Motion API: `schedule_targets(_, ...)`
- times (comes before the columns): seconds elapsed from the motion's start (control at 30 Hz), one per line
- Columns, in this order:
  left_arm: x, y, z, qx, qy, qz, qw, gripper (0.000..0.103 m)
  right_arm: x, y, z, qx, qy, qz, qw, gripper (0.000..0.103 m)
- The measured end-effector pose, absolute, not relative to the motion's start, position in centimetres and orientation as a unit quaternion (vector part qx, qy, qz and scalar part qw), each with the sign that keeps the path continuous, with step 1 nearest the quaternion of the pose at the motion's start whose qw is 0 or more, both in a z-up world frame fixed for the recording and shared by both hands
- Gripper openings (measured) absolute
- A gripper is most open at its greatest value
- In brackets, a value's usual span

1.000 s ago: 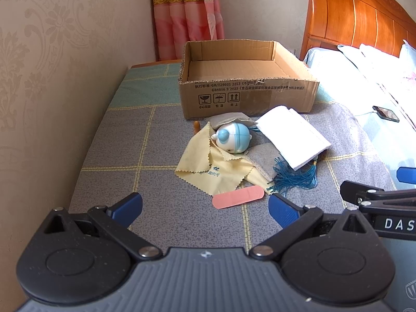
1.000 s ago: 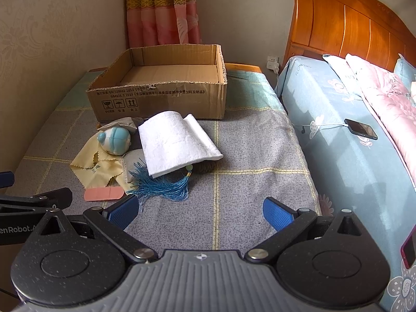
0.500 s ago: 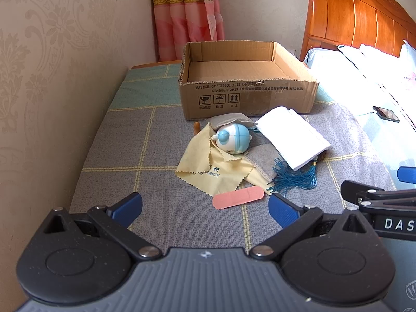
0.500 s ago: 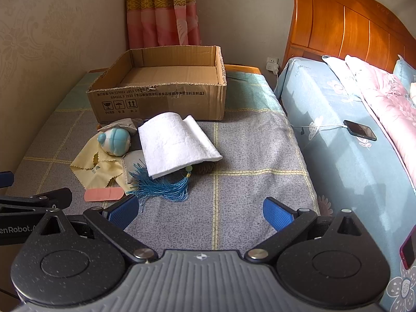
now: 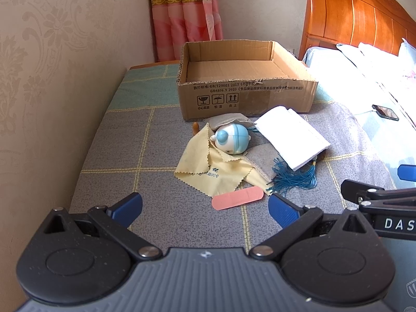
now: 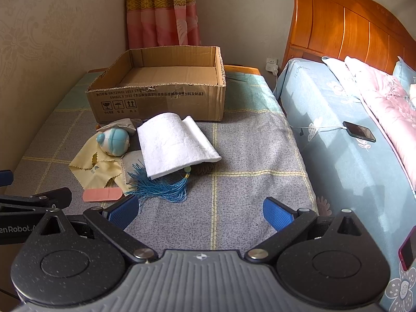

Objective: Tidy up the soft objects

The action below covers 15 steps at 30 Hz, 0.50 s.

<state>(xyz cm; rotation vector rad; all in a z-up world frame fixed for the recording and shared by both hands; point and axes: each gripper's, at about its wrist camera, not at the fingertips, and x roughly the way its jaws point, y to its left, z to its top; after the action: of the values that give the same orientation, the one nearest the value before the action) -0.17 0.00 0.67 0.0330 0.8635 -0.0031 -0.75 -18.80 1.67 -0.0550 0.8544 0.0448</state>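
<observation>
Left wrist: both grippers [image 5: 205,206] [image 6: 199,211] level, jaws wide.

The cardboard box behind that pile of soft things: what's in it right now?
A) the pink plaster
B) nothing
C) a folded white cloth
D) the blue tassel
B: the cardboard box shows only its bare floor, while the white cloth, tassel and plaster lie outside it.
</observation>
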Motion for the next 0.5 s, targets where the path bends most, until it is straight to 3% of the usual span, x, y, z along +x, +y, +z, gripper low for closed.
schedule_targets(0.5, 0.54, 0.09, 0.46, 0.030, 0.400, -0.033, 0.915, 0.102, -0.47, -18.57, 1.78, -0.044, 0.396, 0.034, 0.916, 0.103)
